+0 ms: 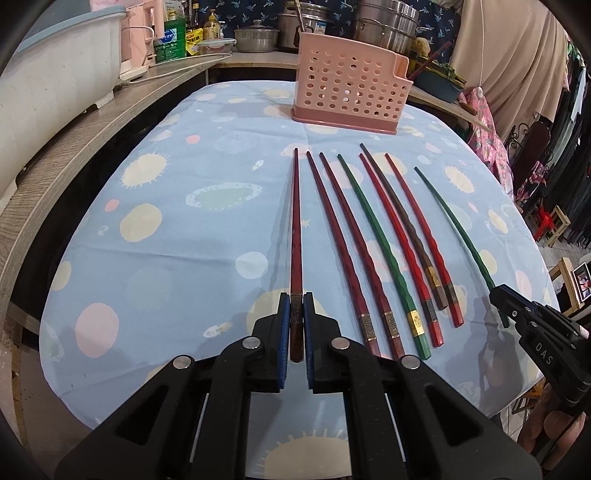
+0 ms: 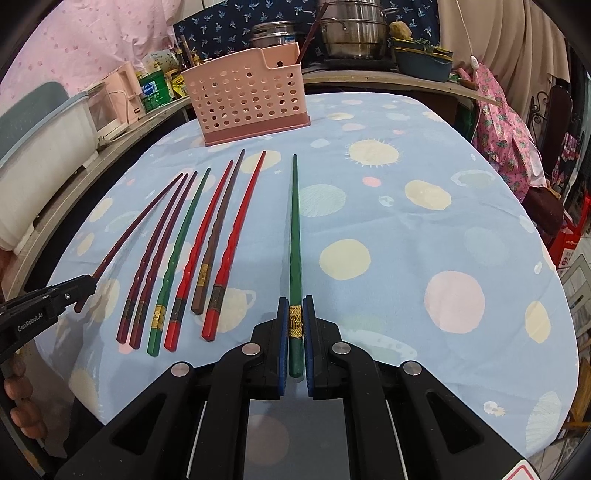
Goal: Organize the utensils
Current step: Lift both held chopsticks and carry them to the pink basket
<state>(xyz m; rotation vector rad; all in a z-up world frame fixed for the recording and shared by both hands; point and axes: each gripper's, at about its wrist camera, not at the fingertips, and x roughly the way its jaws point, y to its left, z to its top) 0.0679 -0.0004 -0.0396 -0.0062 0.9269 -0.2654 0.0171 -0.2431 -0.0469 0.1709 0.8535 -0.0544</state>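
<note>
Eight chopsticks lie side by side on the table (image 1: 155, 229), tips toward the perforated holder (image 1: 351, 98) standing at the far edge. The leftmost chopstick (image 1: 295, 236) sits with its butt end between the fingers of the left gripper (image 1: 296, 325); the rightmost chopstick (image 2: 295, 236) sits likewise in the right gripper (image 2: 295, 328). Six chopsticks (image 1: 384, 240) lie between them (the middle ones nearly touching). Behind the holder, pots (image 1: 384, 22) crowd a counter.
</note>
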